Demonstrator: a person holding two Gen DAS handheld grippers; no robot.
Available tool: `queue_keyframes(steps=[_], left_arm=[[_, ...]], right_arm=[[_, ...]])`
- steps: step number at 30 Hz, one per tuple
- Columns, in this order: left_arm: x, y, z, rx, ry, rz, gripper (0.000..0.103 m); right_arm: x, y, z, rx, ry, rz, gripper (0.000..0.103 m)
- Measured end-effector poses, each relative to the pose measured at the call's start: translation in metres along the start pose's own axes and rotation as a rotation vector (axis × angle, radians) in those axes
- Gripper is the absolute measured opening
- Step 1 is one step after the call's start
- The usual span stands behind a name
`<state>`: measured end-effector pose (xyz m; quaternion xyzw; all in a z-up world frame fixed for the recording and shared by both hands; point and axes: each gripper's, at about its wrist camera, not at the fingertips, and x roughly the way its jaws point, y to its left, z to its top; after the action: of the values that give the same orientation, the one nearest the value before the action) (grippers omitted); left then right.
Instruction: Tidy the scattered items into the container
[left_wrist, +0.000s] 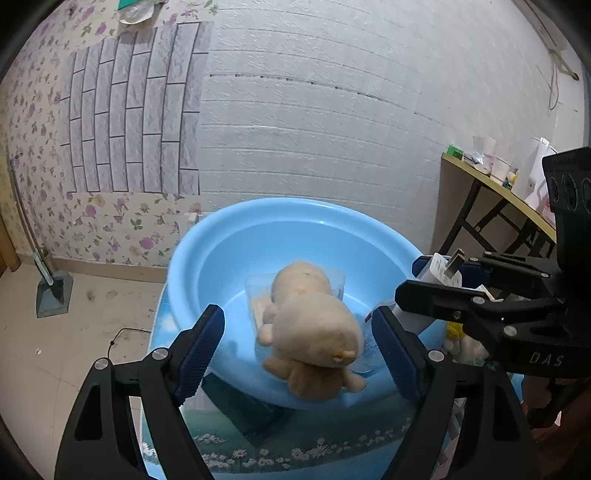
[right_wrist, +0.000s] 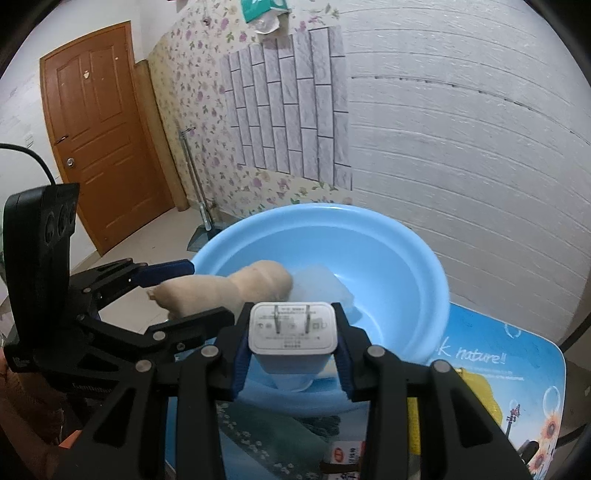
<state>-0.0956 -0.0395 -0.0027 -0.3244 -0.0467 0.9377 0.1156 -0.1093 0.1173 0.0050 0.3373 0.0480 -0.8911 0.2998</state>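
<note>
A light blue basin (left_wrist: 207, 258) stands on a small table with a printed top. A beige plush toy (left_wrist: 314, 332) lies against the basin's near rim, on a clear plastic packet (left_wrist: 258, 291). My left gripper (left_wrist: 295, 343) is open, its blue pads on either side of the plush without touching it. My right gripper (right_wrist: 292, 343) is shut on a white charger plug (right_wrist: 291, 328), prongs up, just before the basin's (right_wrist: 406, 251) near rim. The plush (right_wrist: 229, 288) also shows in the right wrist view. The right gripper with the plug (left_wrist: 447, 269) shows at the right of the left wrist view.
A yellow item (right_wrist: 476, 391) and a labelled item (right_wrist: 343, 456) lie on the printed table top (right_wrist: 517, 354) to the right of the basin. A side table with cups (left_wrist: 495, 173) stands to the right. A broom base (left_wrist: 53, 291) rests on the floor at left. A brown door (right_wrist: 99, 140) is at far left.
</note>
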Motion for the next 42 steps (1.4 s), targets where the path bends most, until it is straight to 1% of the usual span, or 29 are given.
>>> queue_keyframes(steps=[6,10,18,22,27,29,33,38,42], left_arm=[[-0.01,0.009,0.0,-0.019,-0.017,0.015,0.082],[-0.013,0.013,0.0,-0.03,-0.027,0.02,0.082],[-0.018,0.022,-0.001,-0.046,-0.047,0.026,0.083],[-0.022,0.028,0.001,-0.053,-0.058,0.04,0.083],[-0.026,0.035,0.001,-0.061,-0.065,0.049,0.083],[-0.028,0.035,-0.001,-0.062,-0.063,0.05,0.083],[-0.028,0.035,-0.002,-0.062,-0.062,0.05,0.084],[-0.029,0.034,-0.003,-0.057,-0.06,0.052,0.084],[-0.03,0.032,-0.005,-0.051,-0.055,0.052,0.084]], right_arm=[[0.003,0.011,0.007,-0.026,-0.01,0.02,0.038],[0.016,0.014,0.015,-0.033,-0.004,0.041,0.038],[0.039,0.024,0.029,-0.077,0.015,0.032,0.038],[0.039,0.029,0.031,-0.075,0.015,0.042,0.038],[0.027,0.03,0.029,-0.062,0.004,0.068,0.038],[0.025,0.031,0.026,-0.064,0.011,0.067,0.038],[0.033,0.03,0.021,-0.075,0.058,0.069,0.038],[0.033,0.029,0.015,-0.078,0.08,0.065,0.038],[0.035,0.031,0.005,-0.109,0.123,0.047,0.038]])
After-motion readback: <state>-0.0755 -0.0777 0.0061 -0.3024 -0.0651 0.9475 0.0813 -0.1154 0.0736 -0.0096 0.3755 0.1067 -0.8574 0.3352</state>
